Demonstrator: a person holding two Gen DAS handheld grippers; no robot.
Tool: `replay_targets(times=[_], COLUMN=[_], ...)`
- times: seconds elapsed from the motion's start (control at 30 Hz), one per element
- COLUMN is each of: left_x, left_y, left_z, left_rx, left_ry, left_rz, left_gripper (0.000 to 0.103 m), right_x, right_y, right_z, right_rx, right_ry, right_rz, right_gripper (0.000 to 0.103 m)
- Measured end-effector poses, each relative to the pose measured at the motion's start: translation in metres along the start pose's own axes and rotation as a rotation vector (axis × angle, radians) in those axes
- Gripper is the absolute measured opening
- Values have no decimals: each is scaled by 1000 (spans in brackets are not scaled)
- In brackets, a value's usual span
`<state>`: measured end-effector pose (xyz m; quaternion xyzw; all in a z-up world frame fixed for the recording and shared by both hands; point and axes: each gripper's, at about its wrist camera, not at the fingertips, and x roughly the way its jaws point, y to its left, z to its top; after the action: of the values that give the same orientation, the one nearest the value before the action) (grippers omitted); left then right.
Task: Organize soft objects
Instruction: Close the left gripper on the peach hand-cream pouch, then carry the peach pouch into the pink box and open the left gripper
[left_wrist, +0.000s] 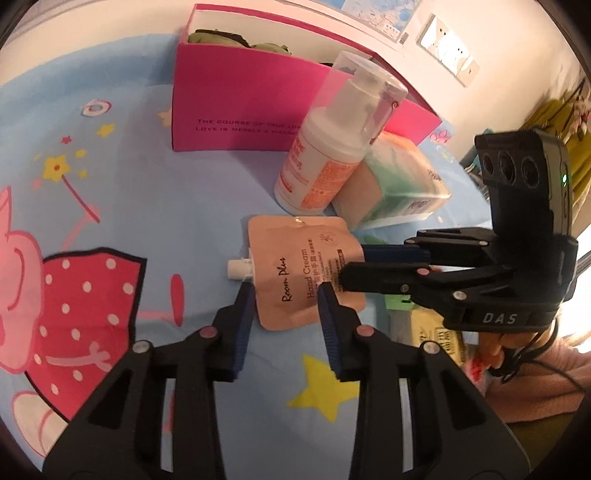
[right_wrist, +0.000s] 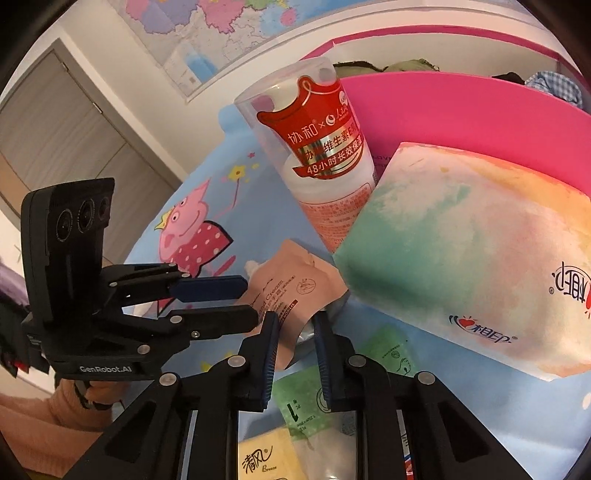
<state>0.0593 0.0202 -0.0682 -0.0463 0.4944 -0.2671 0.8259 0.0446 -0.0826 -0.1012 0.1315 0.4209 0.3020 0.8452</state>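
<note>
A peach hand cream pouch (left_wrist: 295, 254) with a white spout lies on the blue cartoon bedsheet (left_wrist: 155, 199). In the left wrist view my left gripper (left_wrist: 286, 286) straddles the pouch's lower end, its blue pads against the two sides. My right gripper (left_wrist: 354, 266) reaches in from the right and pinches the pouch's right edge. In the right wrist view the pouch (right_wrist: 295, 291) buckles between the right gripper's (right_wrist: 295, 316) pads. There the left gripper (right_wrist: 251, 301) clamps the pouch's far edge.
A white pump bottle (left_wrist: 321, 158) leans on a pastel tissue pack (left_wrist: 395, 184) just behind the pouch. An open pink box (left_wrist: 240, 103) holding green cloth (left_wrist: 218, 37) stands at the back. Green (right_wrist: 303, 398) and yellow (right_wrist: 269, 461) packets lie under the right gripper.
</note>
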Motion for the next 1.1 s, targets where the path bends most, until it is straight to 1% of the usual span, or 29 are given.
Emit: replay_targets(times=[0.1, 0.13, 0.17, 0.2, 0.3, 0.33, 0.4, 0.43, 0.5, 0.6, 0.7, 0.73, 0.8, 0.9, 1.07, 1.1], left_x=[-5, -6, -10, -15, -25, -25, -25, -26, -26, -21, -13, -12, -9, -4, 0, 0], left_y=[-2, -2, -4, -9, -20, -21, -21, -17, -7, 12, 21, 22, 19, 17, 13, 11], left_z=[-2, -3, -3, -3, -3, -3, -4, -5, -7, -7, -6, -6, -3, 2, 6, 5], left_rx=[-18, -22, -23, -12, 30, 29, 29, 26, 0, -37, -59, -55, -42, -27, -12, -8], left_ry=[-16, -19, -23, -37, -68, -67, -69, -72, -63, -42, -25, -24, -30, -30, -14, -14], left_rz=[-12, -30, -66, -79, -45, -50, -17, 13, 29, 77, 81, 87, 102, 102, 71, 82], left_gripper=[36, 36, 36, 36, 36, 36, 36, 36, 36, 36, 37, 37, 37, 37, 37, 37], right_x=[-7, -9, -9, -11, -14, -15, -14, -11, -7, -6, -6, -5, -4, -1, -1, 0], right_y=[2, 4, 7, 11, 26, 26, 19, 14, 8, 5, 6, 4, 1, 1, 1, 3], right_z=[0, -1, 0, 0, 0, 0, 0, -1, -2, -3, -2, -2, -2, 0, 1, 1], right_rx=[-15, -21, -28, -38, -101, -102, -71, -56, -32, -26, -31, -25, -7, -3, -8, -13], right_ry=[-19, -25, -26, -26, -40, -39, -25, -15, 1, 7, 11, 14, 17, 13, 5, 3], right_rz=[-6, 3, 18, 35, 0, 4, 18, 5, 9, 9, -4, -5, -1, -1, 16, 20], right_gripper=[18, 16, 14, 13, 12, 12, 12, 12, 12, 12, 15, 20, 23, 24, 24, 24])
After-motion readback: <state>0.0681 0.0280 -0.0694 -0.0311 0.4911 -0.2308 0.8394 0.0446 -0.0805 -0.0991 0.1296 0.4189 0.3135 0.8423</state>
